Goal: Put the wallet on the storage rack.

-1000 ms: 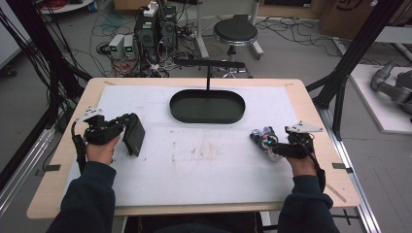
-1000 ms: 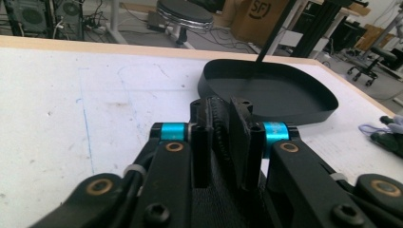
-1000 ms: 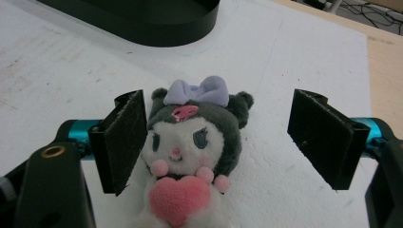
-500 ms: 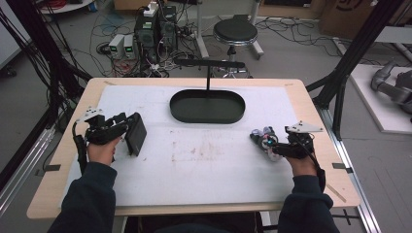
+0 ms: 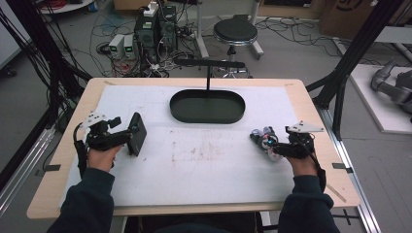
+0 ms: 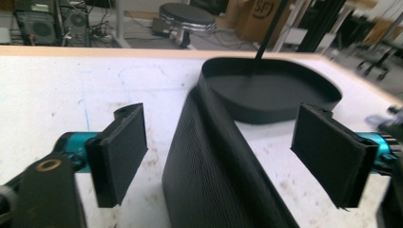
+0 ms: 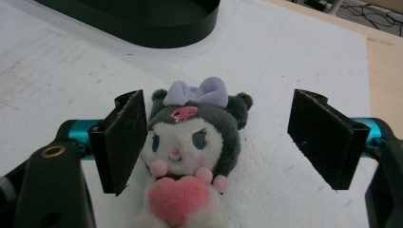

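A black textured case [image 6: 214,161] stands on edge on the white mat, between the jaws of my left gripper [image 6: 225,152]. Those jaws have just been opening and now stand wide, both pads clear of the case. From above, the left gripper [image 5: 127,138] sits at the mat's left with the case [image 5: 138,133] at its tips. A plush toy [image 7: 190,142] with a purple bow and a pink heart lies between the jaws of my right gripper [image 7: 233,142], which is open; the right pad is well clear of it. In the high view this gripper [image 5: 270,145] and toy [image 5: 261,138] are at the mat's right.
A black oval tray [image 5: 207,116] sits at the back middle of the table, with a thin black stand [image 5: 209,65] behind it. The white mat [image 5: 204,165] has faint stains in the middle. Beyond the table are a stool [image 5: 235,33], cables and equipment.
The left gripper's jaws have spread off the black case, which stays upright where it was. The right gripper and plush toy have not moved.
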A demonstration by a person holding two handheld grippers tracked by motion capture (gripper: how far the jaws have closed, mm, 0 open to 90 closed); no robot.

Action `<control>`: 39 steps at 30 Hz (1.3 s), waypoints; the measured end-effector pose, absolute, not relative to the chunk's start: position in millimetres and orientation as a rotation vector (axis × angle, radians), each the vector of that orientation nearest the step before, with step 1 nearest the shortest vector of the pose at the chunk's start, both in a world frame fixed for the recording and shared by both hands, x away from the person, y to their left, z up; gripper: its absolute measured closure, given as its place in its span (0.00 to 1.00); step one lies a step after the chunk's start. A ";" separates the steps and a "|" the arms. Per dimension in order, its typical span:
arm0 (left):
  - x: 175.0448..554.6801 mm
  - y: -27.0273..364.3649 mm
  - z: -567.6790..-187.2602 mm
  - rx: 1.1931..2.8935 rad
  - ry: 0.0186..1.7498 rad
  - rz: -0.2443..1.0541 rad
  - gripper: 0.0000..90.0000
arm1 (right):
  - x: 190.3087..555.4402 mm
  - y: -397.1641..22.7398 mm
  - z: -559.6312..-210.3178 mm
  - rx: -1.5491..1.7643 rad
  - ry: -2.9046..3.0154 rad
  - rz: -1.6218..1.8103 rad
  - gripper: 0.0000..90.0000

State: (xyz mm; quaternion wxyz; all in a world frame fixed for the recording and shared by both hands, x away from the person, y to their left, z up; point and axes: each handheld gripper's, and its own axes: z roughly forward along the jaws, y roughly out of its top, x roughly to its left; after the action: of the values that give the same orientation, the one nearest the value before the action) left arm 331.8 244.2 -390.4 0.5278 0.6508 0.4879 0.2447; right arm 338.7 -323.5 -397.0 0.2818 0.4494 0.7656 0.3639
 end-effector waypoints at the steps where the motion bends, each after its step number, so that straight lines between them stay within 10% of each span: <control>1: 330.7 241.9 -391.2 1.572 1.162 0.597 0.21 | 339.0 -323.4 -397.3 1.201 2.052 0.974 0.24; 8: 333.0 231.8 -405.1 1.675 1.195 0.627 0.23 | 338.5 -323.6 -396.9 1.201 2.051 0.976 0.24; 17: 330.4 239.9 -406.0 1.720 1.224 0.630 0.83 | 338.6 -323.1 -397.0 1.201 2.051 0.979 0.24; 39: 372.7 217.0 -356.8 1.569 1.002 0.611 0.86 | 339.2 -327.2 -390.6 1.212 2.018 1.034 0.24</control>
State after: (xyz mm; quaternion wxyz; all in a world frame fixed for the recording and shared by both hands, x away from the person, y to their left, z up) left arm 372.7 217.0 -356.8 0.5573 0.6649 0.4246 0.2587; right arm 339.2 -327.2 -390.6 0.2816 0.4522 0.7532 0.3858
